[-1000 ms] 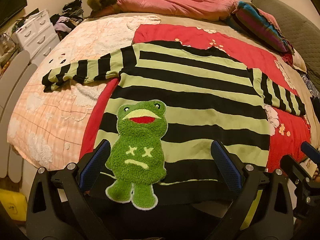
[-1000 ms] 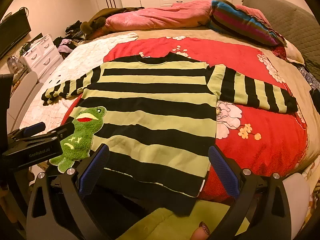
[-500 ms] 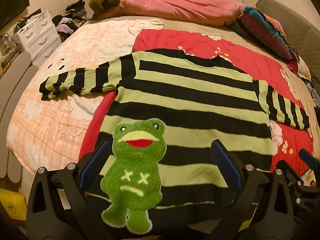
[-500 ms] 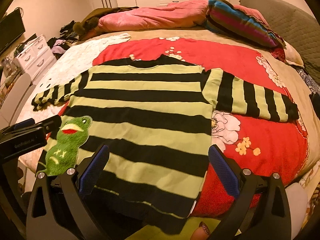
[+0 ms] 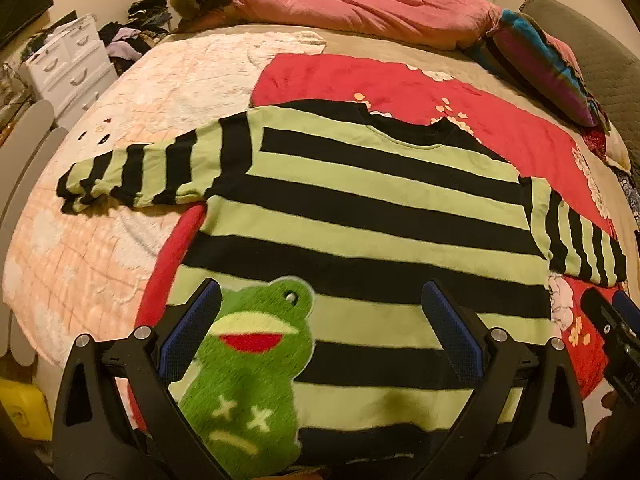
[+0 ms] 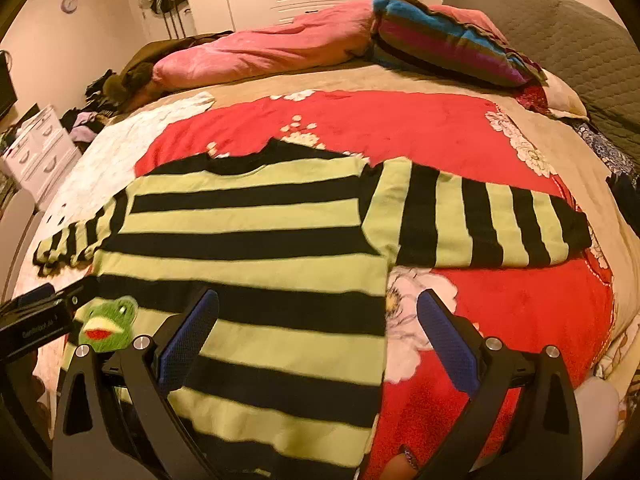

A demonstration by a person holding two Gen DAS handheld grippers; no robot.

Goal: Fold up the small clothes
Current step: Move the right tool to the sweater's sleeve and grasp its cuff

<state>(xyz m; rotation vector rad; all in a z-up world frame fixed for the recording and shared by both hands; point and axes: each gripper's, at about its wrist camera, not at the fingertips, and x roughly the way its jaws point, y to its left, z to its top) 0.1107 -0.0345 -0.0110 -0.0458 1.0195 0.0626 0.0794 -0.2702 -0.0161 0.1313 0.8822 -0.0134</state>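
A small green-and-black striped sweater [image 5: 360, 208] [image 6: 248, 236] lies flat on the bed, sleeves spread to both sides, with a fuzzy green frog patch [image 5: 248, 380] [image 6: 106, 322] near its lower left hem. My left gripper [image 5: 320, 332] hovers open over the hem, the frog between its blue pads. My right gripper [image 6: 318, 332] is open above the sweater's lower right edge. Each gripper shows at the side of the other's view: the right one [image 5: 612, 340], the left one [image 6: 32, 324].
The sweater rests on a red flowered blanket [image 6: 500, 300] beside a pale quilt [image 5: 100, 240]. Pink bedding [image 5: 360, 12] and a striped pillow [image 6: 448, 48] lie at the head. A white drawer unit [image 5: 68, 64] stands left of the bed.
Both grippers have moved forward and lower over the sweater's bottom part, so the frog patch and hem now sit nearer the fingers. The sweater has not moved.
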